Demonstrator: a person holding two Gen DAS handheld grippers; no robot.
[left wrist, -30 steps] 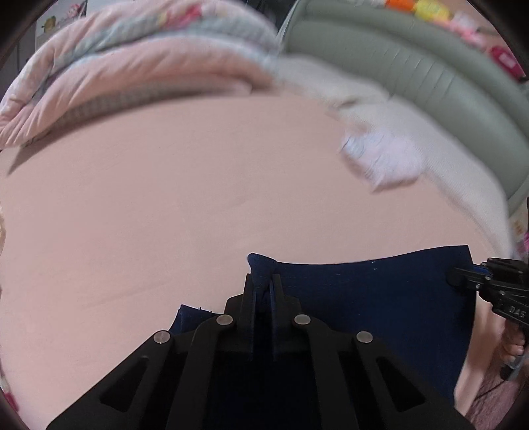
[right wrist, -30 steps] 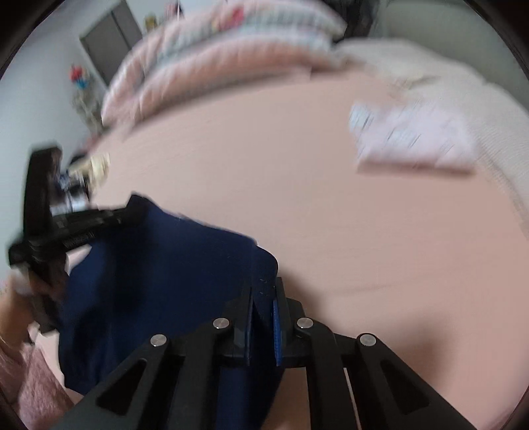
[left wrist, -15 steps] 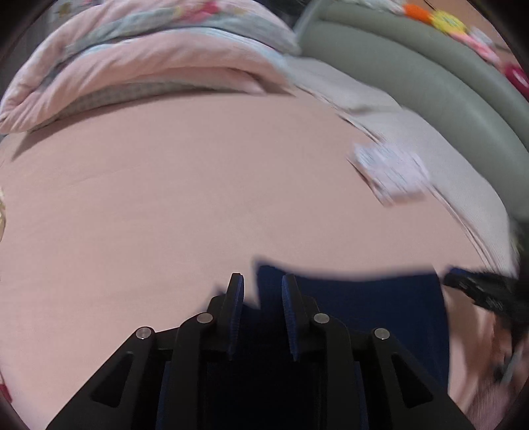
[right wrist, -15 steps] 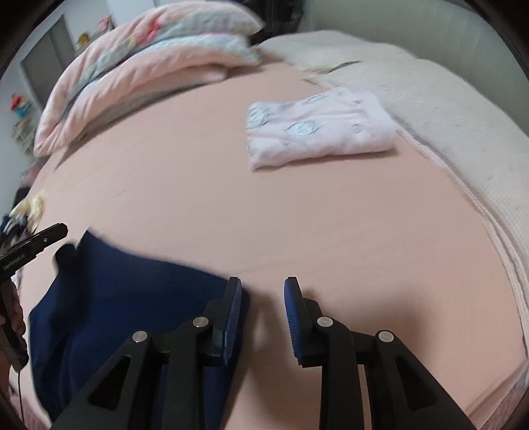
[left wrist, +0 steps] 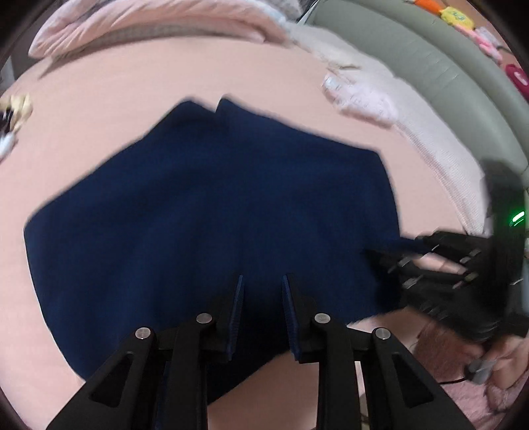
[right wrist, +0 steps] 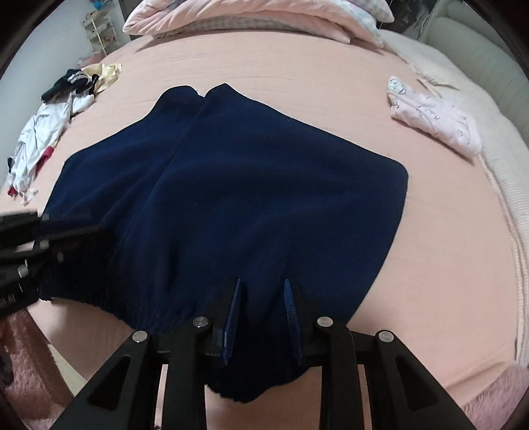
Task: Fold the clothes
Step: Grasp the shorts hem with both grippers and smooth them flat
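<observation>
Both tools stand with their fingers spread and nothing between them. From its own camera the left tool (left wrist: 263,287) hovers over the near edge of the navy shorts (left wrist: 211,211), its blue-lined pads apart and dark cloth showing through the gap; whether the pads touch the cloth cannot be told. The right tool (right wrist: 263,291) sits the same way above the elastic waistband at the near edge of the shorts (right wrist: 231,185), fingers parted, the gathered band bulging below them toward the bed's front edge. Each tool also shows in the other's view: the right one as a blurred black shape at the shorts' right corner (left wrist: 446,261), the left one as a blurred black shape at their left side (right wrist: 29,238). The shorts lie spread flat on the pink bed sheet (right wrist: 297,69), waistband near, the two legs pointing away and meeting at a narrow split at the far end. Farther out, a folded pale pink garment (right wrist: 433,119) rests to the right, well apart from the shorts, near a white knitted blanket (right wrist: 489,155). A heap of white, black and yellow clothes (right wrist: 62,99) lies at the left of the bed, and pink bedding (right wrist: 251,16) is piled at the head.
</observation>
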